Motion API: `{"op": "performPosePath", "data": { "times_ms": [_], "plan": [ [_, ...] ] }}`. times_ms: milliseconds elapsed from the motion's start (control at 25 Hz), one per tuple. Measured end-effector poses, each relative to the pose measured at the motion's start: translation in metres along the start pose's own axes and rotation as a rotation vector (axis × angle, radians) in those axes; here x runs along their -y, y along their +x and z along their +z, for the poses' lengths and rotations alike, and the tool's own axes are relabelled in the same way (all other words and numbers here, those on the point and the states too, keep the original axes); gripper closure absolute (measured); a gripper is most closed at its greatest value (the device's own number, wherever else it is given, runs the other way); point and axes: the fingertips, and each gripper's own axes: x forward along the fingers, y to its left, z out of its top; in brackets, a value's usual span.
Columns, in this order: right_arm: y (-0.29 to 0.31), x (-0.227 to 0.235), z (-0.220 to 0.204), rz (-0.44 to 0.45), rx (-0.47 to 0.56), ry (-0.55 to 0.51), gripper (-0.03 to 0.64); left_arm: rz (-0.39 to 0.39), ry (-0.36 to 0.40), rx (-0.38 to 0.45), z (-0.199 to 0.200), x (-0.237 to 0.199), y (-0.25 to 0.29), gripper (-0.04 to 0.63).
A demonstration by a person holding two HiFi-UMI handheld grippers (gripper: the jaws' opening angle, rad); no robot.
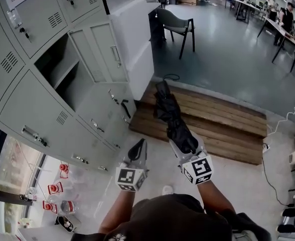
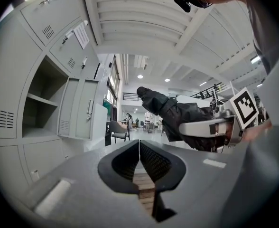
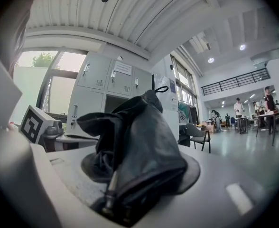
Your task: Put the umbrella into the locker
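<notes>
At the left, the grey locker bank [image 1: 37, 99] has one compartment [image 1: 62, 69] standing open, its door [image 1: 100, 51] swung aside. In front of it the left hand-held gripper [image 1: 139, 149] has its jaws closed together on nothing. Just to its right, the right hand-held gripper [image 1: 185, 144] clamps one end of the folded black umbrella [image 1: 166, 107], which juts out over the wooden pallet [image 1: 228, 119], outside the locker.
</notes>
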Motion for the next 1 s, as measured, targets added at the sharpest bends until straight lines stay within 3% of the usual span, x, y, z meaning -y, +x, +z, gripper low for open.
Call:
{"op": "performPosePath", "data": {
  "times_ms": [440,1000],
  "plan": [
    [0.053,0.019,0.004,0.118,0.016,-0.014,0.380,0.080,0.025,-0.035,-0.003,-0.026,0.030,0.592],
    [0.159,-0.013,0.011,0.250,0.035,-0.022,0.380,0.165,0.061,-0.023,0.000,-0.108,0.054,0.591]
  ]
}}
